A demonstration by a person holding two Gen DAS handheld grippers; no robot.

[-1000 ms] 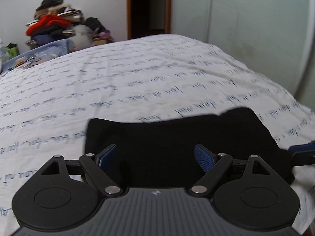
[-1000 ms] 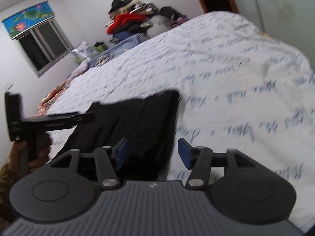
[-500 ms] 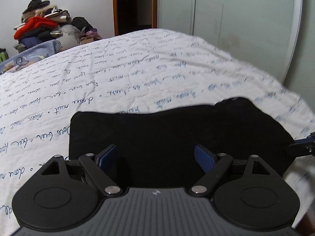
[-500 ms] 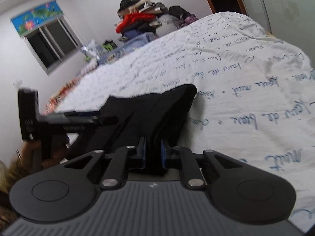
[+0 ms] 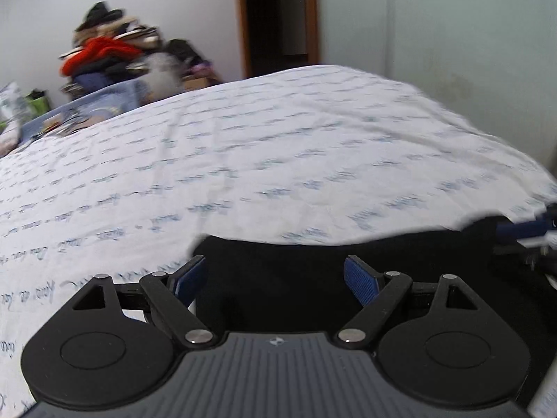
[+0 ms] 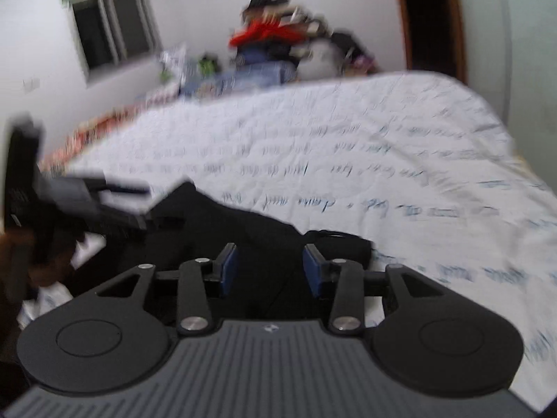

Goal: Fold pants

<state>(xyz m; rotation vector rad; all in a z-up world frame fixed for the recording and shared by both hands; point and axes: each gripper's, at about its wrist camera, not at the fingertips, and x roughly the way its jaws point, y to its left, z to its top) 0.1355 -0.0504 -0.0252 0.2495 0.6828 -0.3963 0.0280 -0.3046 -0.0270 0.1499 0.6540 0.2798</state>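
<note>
1. Left hand-held gripper [image 5: 275,280] spread wide, nothing clamped, hovering over the near-left corner of the black pants [image 5: 296,278].
2. Right hand-held gripper [image 6: 269,270] partly parted, jaws just been opening after a squeeze, dark fabric [image 6: 264,240] lying between the blue pads [image 6: 228,268] but not visibly pinched.
3. Pants folded into a flat dark slab at the near edge of the bed [image 5: 278,146], on the white sheet with blue handwriting print.
4. Far back: messy clothes pile [image 5: 108,55] with something red on top, dark doorway [image 5: 276,17], window [image 6: 111,31] over on the left wall. Everything pretty blurry.
</note>
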